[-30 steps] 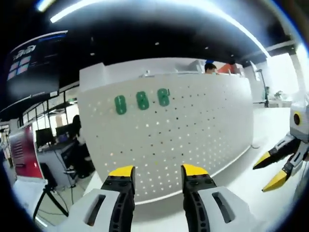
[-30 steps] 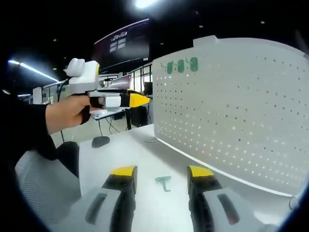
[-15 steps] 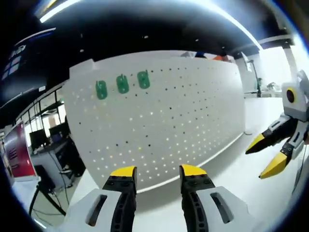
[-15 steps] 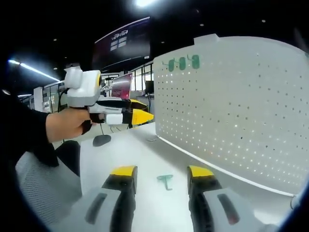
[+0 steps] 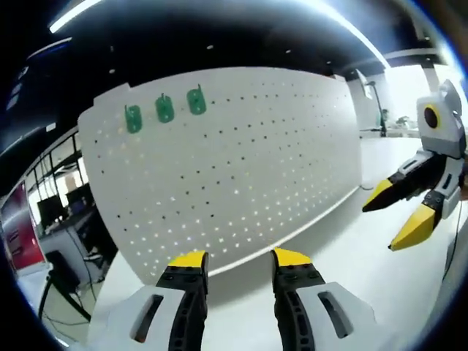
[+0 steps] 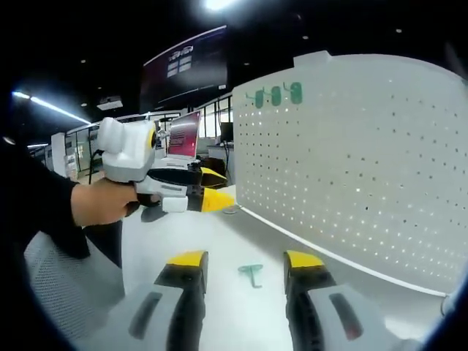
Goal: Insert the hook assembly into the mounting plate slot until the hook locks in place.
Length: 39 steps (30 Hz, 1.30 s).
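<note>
White perforated steel fills the scene: the upright mounting plate (image 5: 234,161) stands ahead of the left gripper (image 5: 238,257), whose yellow-tipped jaws are spread apart with nothing between them. Three green hooks (image 5: 164,109) already hang in a row near the plate's top corner, up and to the left of those jaws. Compared with a second ago, the left gripper view has swung, so the plate sits lower and further left in it and the hooks have slid toward the upper left; this is camera motion. The right gripper (image 5: 398,212) enters from the right, jaws parted and empty, nearer the centre than before. In the right gripper view, the loose green hook assembly (image 6: 250,273) lies flat on the white table (image 6: 219,241), just ahead of and between the right gripper's (image 6: 245,258) open jaws, untouched. The left gripper (image 6: 197,191), held by a hand (image 6: 102,203), has dropped lower and closer to the table than a second ago.
</note>
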Available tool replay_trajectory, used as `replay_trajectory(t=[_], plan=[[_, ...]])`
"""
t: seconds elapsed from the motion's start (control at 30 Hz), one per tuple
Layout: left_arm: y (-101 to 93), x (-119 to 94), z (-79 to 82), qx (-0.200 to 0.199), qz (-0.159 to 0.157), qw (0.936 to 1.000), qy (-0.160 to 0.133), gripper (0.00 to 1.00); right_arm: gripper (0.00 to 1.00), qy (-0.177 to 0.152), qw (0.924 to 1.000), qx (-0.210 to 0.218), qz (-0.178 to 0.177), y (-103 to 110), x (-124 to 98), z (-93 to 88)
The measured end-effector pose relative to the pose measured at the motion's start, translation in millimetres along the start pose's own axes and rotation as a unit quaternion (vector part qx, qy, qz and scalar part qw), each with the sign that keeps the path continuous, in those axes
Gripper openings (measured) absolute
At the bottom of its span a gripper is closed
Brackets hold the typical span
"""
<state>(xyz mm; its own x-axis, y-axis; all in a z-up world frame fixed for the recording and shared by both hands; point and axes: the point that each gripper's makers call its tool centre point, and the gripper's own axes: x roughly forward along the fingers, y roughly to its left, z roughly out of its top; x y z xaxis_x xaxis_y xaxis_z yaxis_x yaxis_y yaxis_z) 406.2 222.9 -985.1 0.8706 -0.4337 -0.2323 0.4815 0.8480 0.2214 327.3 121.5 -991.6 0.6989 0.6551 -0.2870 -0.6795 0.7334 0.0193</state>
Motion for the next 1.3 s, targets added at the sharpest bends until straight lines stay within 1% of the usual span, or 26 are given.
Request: replay_trajectory(t=[0.33,0.7,0.9,1.07,1.3], plan=[[-12.3,7,-11.5,0.005,-0.021,0.9996,0.018,0.33,0.39,-0.005,1.0,0.001,-0.001,-1,-1,4.1],[-28.3,17,-21.0,0.026,-0.05,0.9977,0.038,0.3,0.39,-0.01,0.9999,0.002,-0.001,-2,-2,7.4],[-32.5,20,-31.4,0.029,-0.058,0.9965,0.053,0.29,0.39,-0.015,0.9999,0.003,-0.002,-3,-4,11.0],[-40.3,24,-38.3,0.034,-0.07,0.9947,0.067,0.29,0.4,-0.016,0.9999,0.004,-0.003,-3,-4,12.2],[-55.1,31,-47.9,0.057,-0.094,0.9899,0.088,0.26,0.4,-0.017,0.9998,0.005,-0.006,-5,-5,13.6]])
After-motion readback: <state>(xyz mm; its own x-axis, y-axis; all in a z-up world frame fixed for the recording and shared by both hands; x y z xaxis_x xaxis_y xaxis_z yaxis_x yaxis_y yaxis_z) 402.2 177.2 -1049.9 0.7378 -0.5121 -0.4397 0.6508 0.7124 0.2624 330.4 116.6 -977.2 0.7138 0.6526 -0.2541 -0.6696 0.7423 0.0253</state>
